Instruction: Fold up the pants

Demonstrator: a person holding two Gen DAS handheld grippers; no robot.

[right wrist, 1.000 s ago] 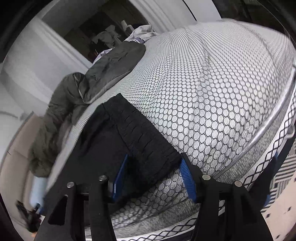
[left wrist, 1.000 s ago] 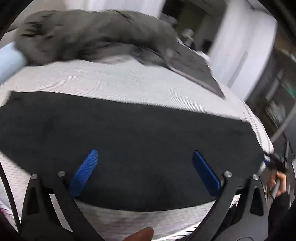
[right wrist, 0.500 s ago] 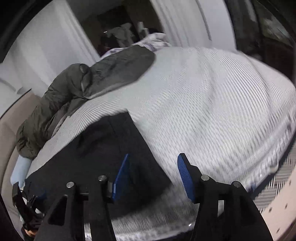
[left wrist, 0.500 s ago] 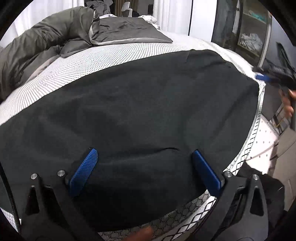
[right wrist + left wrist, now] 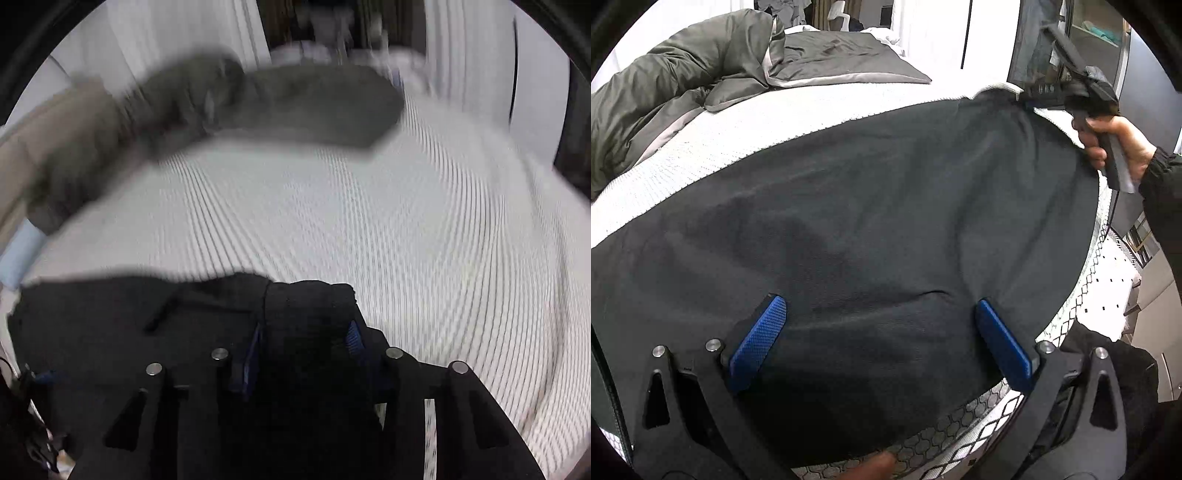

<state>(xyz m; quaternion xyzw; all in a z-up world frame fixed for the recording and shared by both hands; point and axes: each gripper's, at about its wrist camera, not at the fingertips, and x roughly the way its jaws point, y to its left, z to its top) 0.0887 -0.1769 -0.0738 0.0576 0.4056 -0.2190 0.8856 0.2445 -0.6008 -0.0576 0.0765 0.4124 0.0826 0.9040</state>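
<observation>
My left gripper (image 5: 879, 338) jaws apart over pants (image 5: 868, 221) spread on bed (image 5: 775, 122). Right gripper (image 5: 304, 345) view blurry; jaws seem clamped on pants' far corner, near bed edge. Duvet (image 5: 683, 74) well behind.

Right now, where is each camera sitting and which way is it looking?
Left wrist: sits on the left gripper, jaws wide open, looking across the black pants on the bed toward the grey blanket; the right hand and right gripper show at the pants' far corner.
Right wrist: sits on the right gripper, looking over a bunched pants edge between its jaws, across the bed to the blanket; blurry.
Both share the pants, bed and blanket.
</observation>
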